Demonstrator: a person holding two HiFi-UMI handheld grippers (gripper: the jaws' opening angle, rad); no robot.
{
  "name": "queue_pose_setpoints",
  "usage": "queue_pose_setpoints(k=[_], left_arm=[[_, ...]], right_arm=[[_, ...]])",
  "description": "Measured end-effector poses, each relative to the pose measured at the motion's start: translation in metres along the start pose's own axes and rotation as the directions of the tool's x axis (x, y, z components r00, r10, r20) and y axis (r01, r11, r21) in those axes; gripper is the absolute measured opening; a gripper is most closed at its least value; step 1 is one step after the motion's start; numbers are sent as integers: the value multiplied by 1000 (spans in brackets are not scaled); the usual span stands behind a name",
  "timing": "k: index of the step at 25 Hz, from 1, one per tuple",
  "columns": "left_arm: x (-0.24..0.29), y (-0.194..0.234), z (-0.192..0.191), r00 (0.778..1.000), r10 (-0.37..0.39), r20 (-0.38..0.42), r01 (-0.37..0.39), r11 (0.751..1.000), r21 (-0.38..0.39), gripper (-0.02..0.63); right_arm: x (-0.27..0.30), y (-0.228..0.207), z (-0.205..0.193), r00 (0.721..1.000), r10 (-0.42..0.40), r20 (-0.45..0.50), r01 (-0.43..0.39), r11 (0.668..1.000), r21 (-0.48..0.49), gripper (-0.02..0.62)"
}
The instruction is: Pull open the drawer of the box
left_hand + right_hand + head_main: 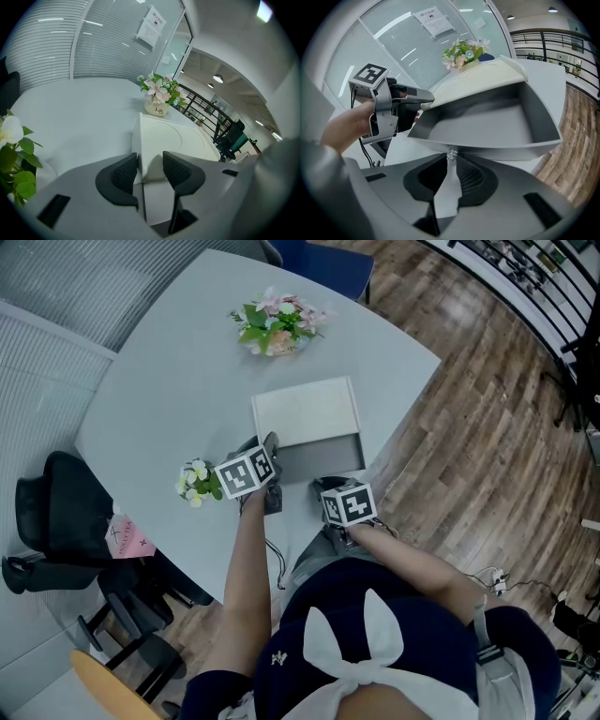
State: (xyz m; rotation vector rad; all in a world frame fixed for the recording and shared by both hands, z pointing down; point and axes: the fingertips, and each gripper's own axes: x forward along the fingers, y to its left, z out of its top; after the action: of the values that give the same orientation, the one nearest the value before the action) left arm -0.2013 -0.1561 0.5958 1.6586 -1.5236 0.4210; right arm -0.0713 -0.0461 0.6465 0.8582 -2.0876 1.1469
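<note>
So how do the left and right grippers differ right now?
The left gripper holds the white box by its near corner; the right gripper pinches the small clear knob on the grey drawer. The left gripper's jaws stand well apart around that corner, the right gripper's nearly together. Both work on the same box, whose drawer is already pulled open.

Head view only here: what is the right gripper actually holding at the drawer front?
Observer: The right gripper is shut on a small clear knob at the front of the drawer.
Operator: And the other one, is it just resting nearby?
Observer: No, the left gripper is clamped on the near corner of the box, apparently bracing it.
</note>
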Motion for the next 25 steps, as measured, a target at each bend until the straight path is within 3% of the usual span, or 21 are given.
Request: queue_pose_setpoints(k=[25], left_arm=[[0, 0, 0, 1000, 12, 5, -12, 1000, 9, 184]], right_arm=[[-5, 9, -32, 999, 17, -30, -17, 1000, -24, 64]])
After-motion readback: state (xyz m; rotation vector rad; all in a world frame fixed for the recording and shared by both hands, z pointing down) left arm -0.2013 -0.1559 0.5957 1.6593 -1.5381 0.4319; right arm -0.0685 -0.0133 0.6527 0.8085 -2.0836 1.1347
